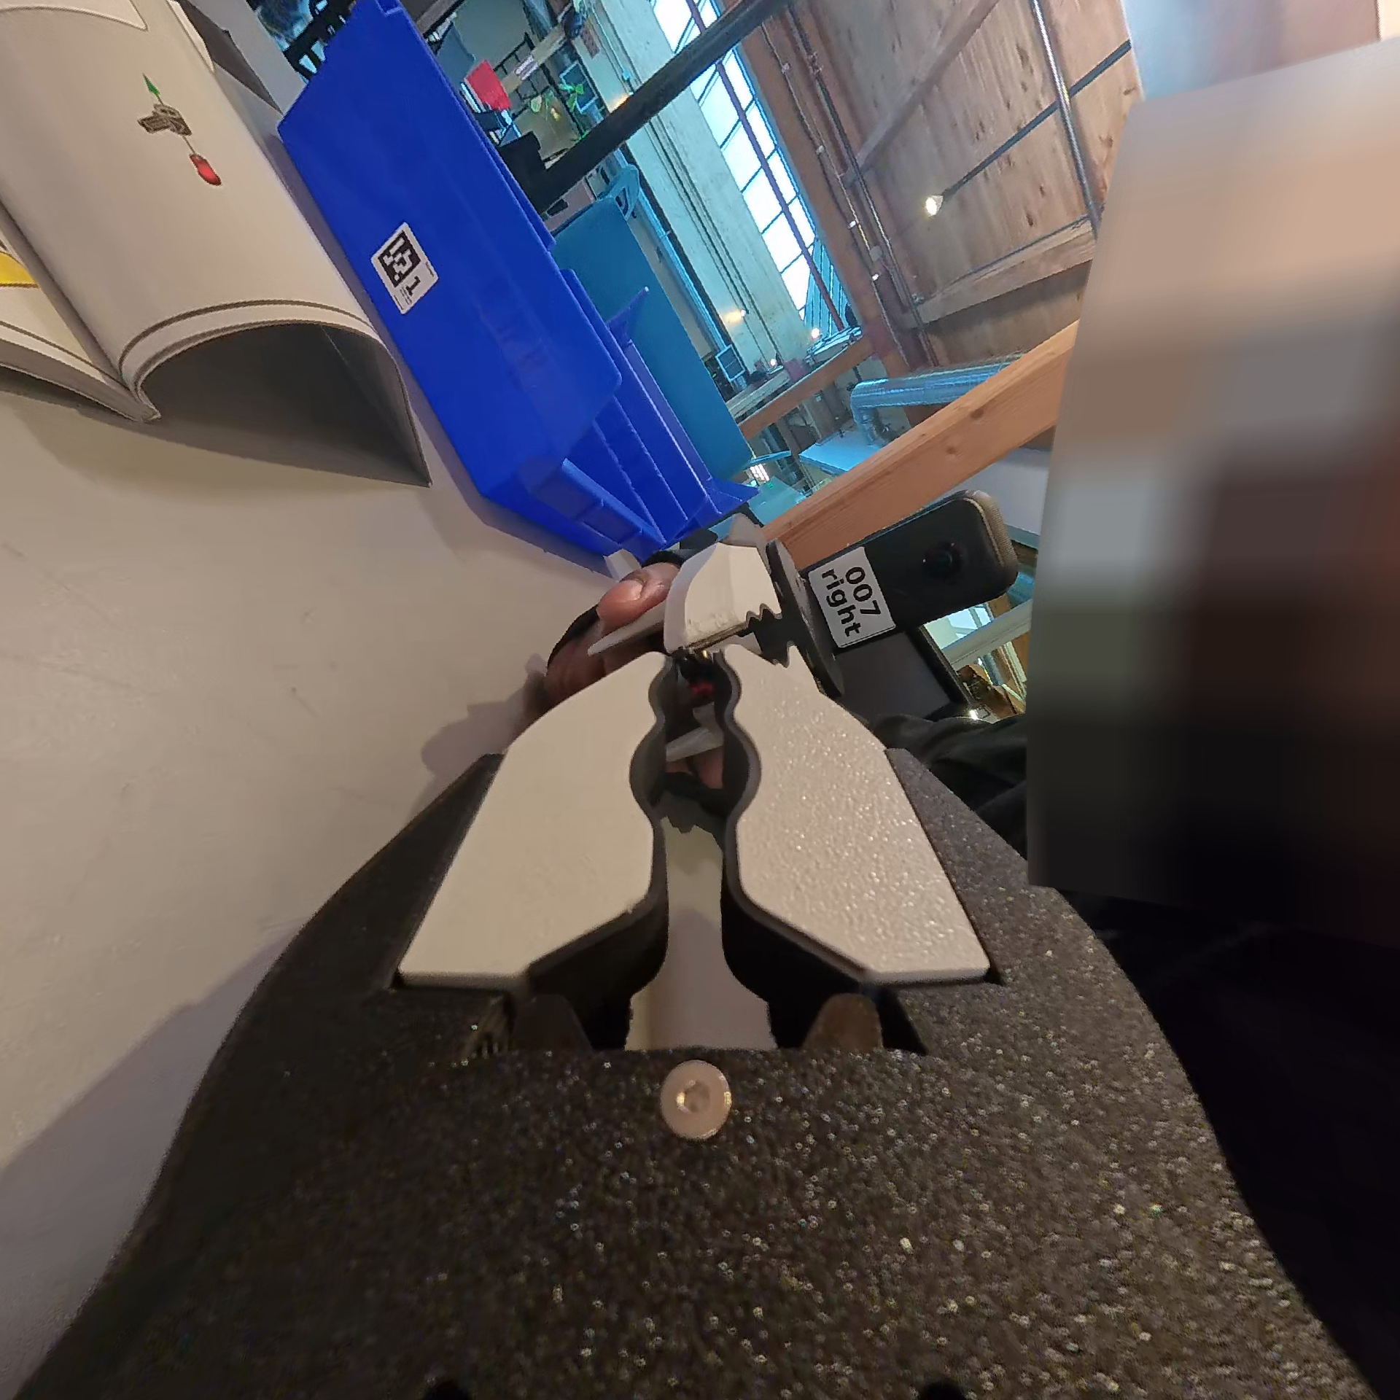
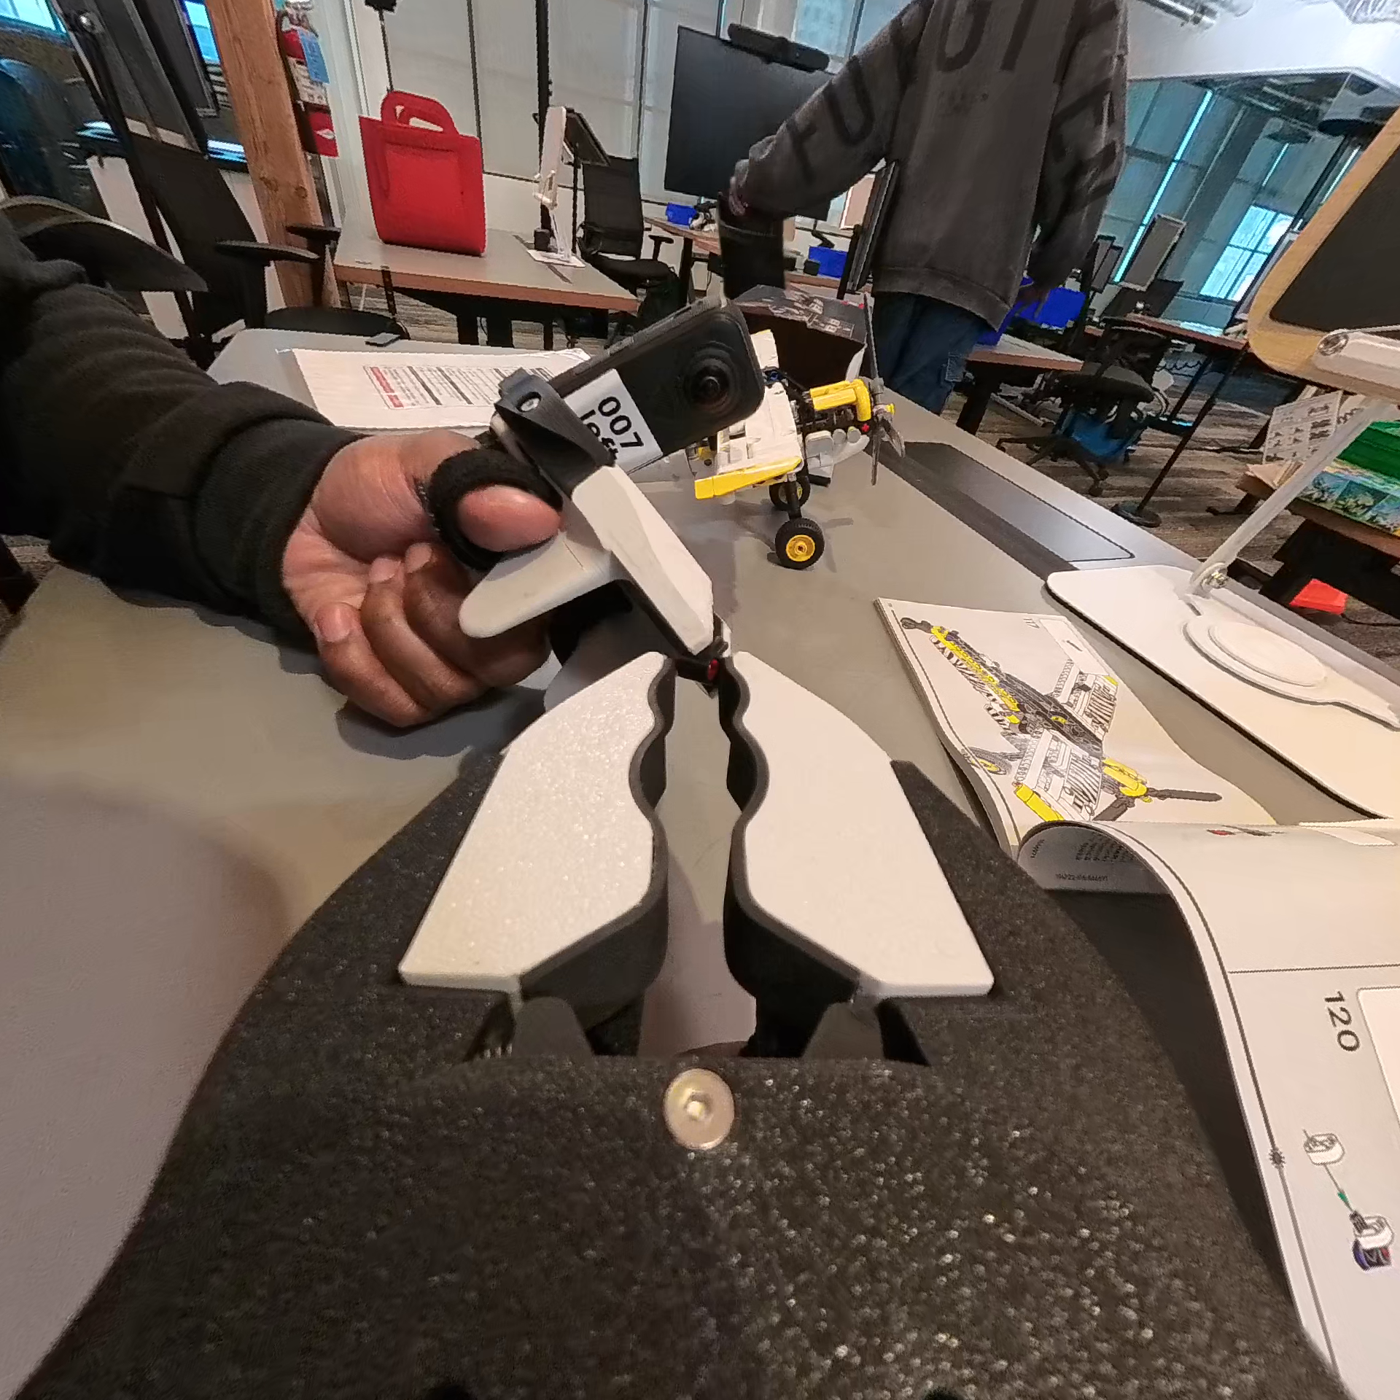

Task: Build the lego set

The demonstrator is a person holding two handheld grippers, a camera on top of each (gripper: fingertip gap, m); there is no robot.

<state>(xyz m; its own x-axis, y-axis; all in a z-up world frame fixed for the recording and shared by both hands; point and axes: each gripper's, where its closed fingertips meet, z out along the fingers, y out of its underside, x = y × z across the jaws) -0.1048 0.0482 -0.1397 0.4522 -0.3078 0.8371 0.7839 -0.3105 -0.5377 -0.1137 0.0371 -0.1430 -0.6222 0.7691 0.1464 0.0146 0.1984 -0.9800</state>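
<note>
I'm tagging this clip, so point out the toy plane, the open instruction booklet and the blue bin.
toy plane [image 2: 795, 447], right wrist view, on its white fuselage.
instruction booklet [image 2: 1007, 727], right wrist view, on the printed left page.
blue bin [image 1: 454, 303], left wrist view, on its side wall.

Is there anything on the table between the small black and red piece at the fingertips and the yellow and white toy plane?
Nothing visible: bare grey table lies between the small black and red piece and the toy plane. The open instruction booklet lies off to the right.
</note>
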